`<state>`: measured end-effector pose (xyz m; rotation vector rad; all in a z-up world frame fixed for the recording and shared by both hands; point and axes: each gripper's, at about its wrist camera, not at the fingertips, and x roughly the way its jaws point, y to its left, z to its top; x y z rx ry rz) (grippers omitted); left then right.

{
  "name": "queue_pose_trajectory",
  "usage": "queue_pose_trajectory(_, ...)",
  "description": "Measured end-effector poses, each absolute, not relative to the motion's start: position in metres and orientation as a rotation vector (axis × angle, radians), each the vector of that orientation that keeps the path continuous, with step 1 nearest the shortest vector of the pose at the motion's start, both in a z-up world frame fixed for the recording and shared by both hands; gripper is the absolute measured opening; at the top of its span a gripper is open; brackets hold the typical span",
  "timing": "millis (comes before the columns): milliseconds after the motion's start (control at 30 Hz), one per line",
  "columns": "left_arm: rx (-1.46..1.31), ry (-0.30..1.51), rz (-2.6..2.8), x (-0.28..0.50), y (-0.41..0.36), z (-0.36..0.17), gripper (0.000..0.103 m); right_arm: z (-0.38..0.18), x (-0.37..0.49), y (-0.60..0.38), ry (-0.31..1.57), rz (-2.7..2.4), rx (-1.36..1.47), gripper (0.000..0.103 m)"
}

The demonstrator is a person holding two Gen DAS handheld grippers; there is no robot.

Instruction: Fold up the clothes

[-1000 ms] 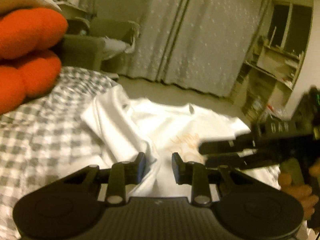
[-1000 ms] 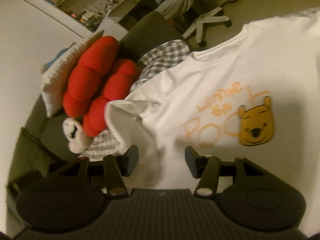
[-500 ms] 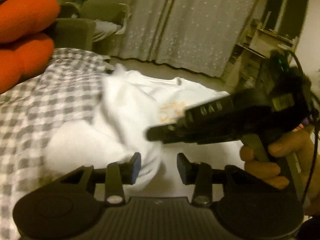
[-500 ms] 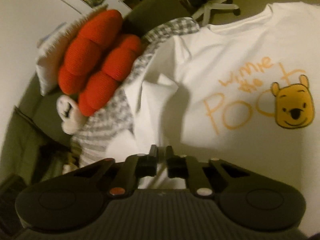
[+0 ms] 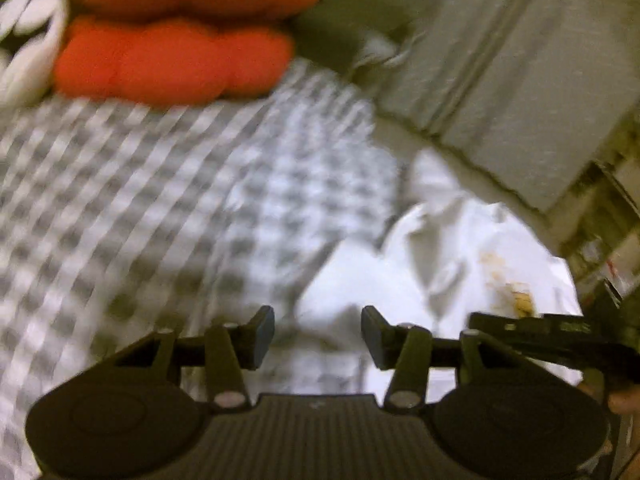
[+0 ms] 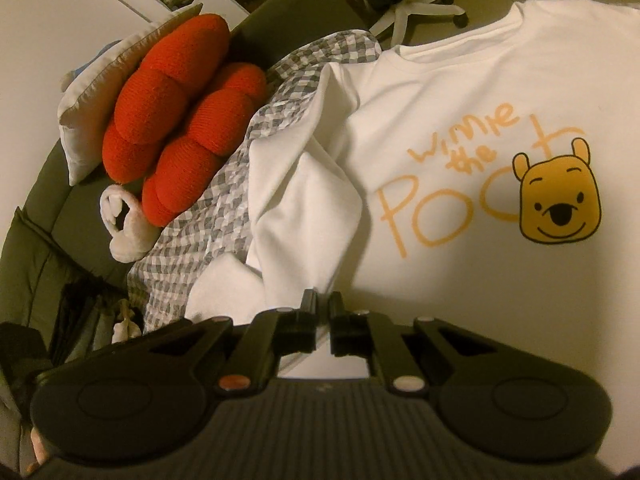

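A white T-shirt point(image 6: 460, 92) with an orange "Winnie the Pooh" print and a yellow bear face point(image 6: 558, 200) lies on a grey checked bedspread point(image 6: 224, 184). Its sleeve point(image 6: 308, 200) is bunched and folded in over the body. My right gripper point(image 6: 323, 304) is shut on the sleeve's lower edge. My left gripper point(image 5: 318, 330) is open and empty, above the shirt's edge point(image 5: 400, 292) and the bedspread point(image 5: 140, 200); that view is blurred. The right gripper also shows at the right edge of the left wrist view point(image 5: 552, 332).
A red knotted cushion point(image 6: 176, 120) and a pale pillow point(image 6: 92, 92) lie on the bed left of the shirt, with a white plush toy point(image 6: 124, 224) below them. A swivel chair base point(image 6: 420, 12) stands on the floor beyond. Curtains point(image 5: 500, 60) hang behind the bed.
My right gripper closed on the sleeve and keeps hold of it, the sleeve now folded in over the shirt. My left gripper stayed open and swung left toward the cushion.
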<state>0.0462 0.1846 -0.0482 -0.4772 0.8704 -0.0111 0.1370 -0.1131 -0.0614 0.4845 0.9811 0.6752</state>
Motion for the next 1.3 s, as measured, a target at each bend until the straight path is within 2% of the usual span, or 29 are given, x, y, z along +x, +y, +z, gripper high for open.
queue_pose_trajectory(67, -0.563, 0.862, -0.027, 0.045, 0.190, -0.053, 0.047, -0.061, 0.137, -0.113, 0.981, 0.675, 0.483, 0.007)
queue_pose_trajectory(200, -0.723, 0.820, -0.064, 0.044, 0.193, -0.060, 0.034, -0.062, 0.136, -0.112, 0.977, 0.674, 0.482, 0.007)
queue_pose_trajectory(233, -0.743, 0.807, -0.060, 0.045, 0.192, -0.062, 0.029, -0.062, 0.135, -0.112, 0.975, 0.674, 0.482, 0.007)
queue_pose_trajectory(267, -0.752, 0.796, -0.054, 0.046, 0.189, -0.062, 0.012, -0.062, 0.135, -0.111, 0.973, 0.673, 0.481, 0.007)
queue_pose_trajectory(300, -0.758, 0.789, -0.049, 0.048, 0.187, -0.063, 0.008, -0.062, 0.134, -0.111, 0.970, 0.673, 0.482, 0.007)
queue_pose_trajectory(433, -0.666, 0.655, 0.029, 0.041, 0.182, -0.043, 0.007, -0.062, 0.134, -0.114, 0.962, 0.679, 0.524, 0.017)
queue_pose_trajectory(600, -0.493, 0.437, 0.140, 0.029, 0.194, -0.003, 0.007, -0.059, 0.134, -0.115, 0.949, 0.694, 0.558, 0.017)
queue_pose_trajectory(867, -0.424, 0.248, 0.281, 0.023, 0.250, 0.028, 0.007, -0.060, 0.134, -0.114, 0.959, 0.692, 0.571, 0.017)
queue_pose_trajectory(1133, -0.469, 0.077, 0.405, 0.007, 0.293, 0.019, 0.007, -0.060, 0.133, -0.113, 0.967, 0.686, 0.563, 0.017)
queue_pose_trajectory(1300, -0.486, 0.078, 0.474, 0.008, 0.317, -0.009, 0.007, -0.060, 0.134, -0.112, 0.972, 0.686, 0.557, 0.017)
